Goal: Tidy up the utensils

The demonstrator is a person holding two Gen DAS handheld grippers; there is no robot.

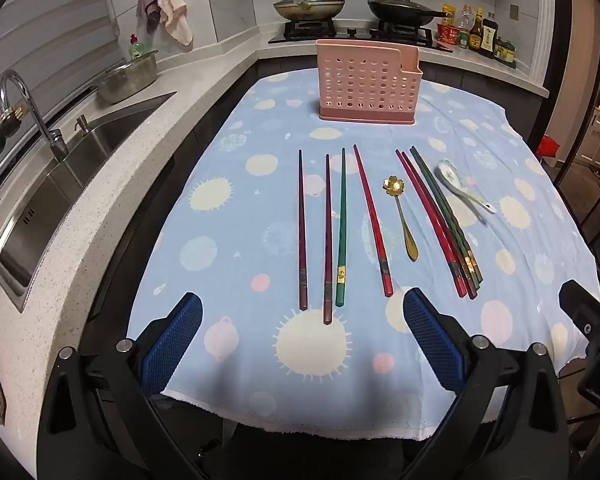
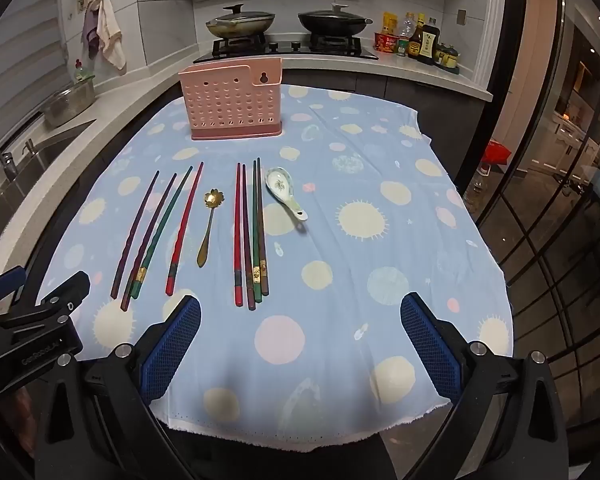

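Note:
A pink perforated utensil holder stands upright at the far end of the blue patterned tablecloth. Several chopsticks lie in front of it: loose purple, green and red ones on the left, a tight bundle on the right. A gold flower spoon lies between them. A white ceramic spoon lies right of the bundle. My left gripper is open and empty, near the chopstick ends. My right gripper is open and empty.
A steel sink with faucet and counter run along the left. A stove with two lidded pans and sauce bottles stand behind the table. A glass partition is to the right.

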